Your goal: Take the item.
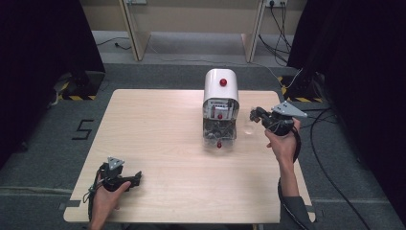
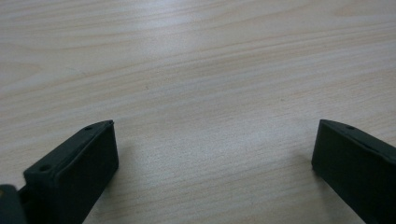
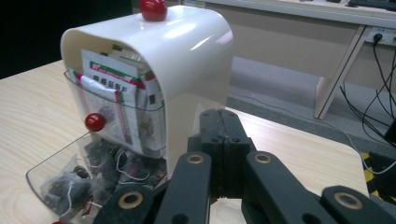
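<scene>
A white round-topped dispenser [image 1: 220, 88] [image 3: 191, 60] stands at the middle back of the table, with a red knob on top. Its clear upper bin [image 3: 116, 116] holds paper packets and has a red knob [image 3: 95, 122]. The clear lower bin [image 1: 219, 132] [image 3: 56, 179] is tipped out and holds dark tea bags. My right gripper [image 1: 253, 115] [image 3: 219, 119] hovers just right of the dispenser, jaws shut with nothing between them, pointing at its side. My left gripper [image 1: 138, 178] [image 2: 215, 140] rests low over the front left of the table, jaws wide open over bare wood.
The wooden table [image 1: 158, 139] is bare across its left and front parts. A faint clear object [image 1: 248, 127] sits on the table under the right gripper. Cables [image 1: 330, 158] run on the floor to the right; desk legs [image 1: 136, 33] stand beyond the table.
</scene>
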A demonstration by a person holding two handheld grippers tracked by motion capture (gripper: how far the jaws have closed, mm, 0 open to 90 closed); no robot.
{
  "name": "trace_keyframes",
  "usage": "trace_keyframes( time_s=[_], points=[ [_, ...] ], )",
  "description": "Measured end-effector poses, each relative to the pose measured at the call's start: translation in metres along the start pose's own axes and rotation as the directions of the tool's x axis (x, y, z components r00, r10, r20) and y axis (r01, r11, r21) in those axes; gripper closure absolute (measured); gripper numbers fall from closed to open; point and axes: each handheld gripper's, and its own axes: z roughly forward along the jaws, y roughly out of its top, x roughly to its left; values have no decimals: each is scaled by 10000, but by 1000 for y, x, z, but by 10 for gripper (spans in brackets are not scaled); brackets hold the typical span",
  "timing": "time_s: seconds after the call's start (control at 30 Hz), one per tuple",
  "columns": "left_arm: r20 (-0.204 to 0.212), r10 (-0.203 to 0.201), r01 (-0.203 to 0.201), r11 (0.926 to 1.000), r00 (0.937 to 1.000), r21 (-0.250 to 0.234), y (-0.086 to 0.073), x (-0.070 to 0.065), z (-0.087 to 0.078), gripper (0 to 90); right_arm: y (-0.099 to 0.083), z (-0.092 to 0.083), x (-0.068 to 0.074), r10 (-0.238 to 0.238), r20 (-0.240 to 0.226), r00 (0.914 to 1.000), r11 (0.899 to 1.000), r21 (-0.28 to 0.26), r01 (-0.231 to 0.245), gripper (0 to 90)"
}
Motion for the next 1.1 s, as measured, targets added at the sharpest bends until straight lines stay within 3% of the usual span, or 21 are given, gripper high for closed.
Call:
trace_keyframes(
  time_s=[0.37, 0.77, 1.1],
  points=[
    [2, -16, 16, 10000, 10000, -15, 0, 0, 0, 0, 2, 10, -11, 243, 257, 9994, 9997, 62, -245, 900],
    [0, -17, 17, 10000, 10000, -18, 0, 0, 0, 0, -8, 31, -26, 425, 693, 9967, 9986, 298, -447, 900],
    [3, -20, 20, 10000, 10000, -16, 0, 0, 0, 0, -15, 49, -28, 522, 815, 9953, 9976, 417, -557, 900]
  ],
)
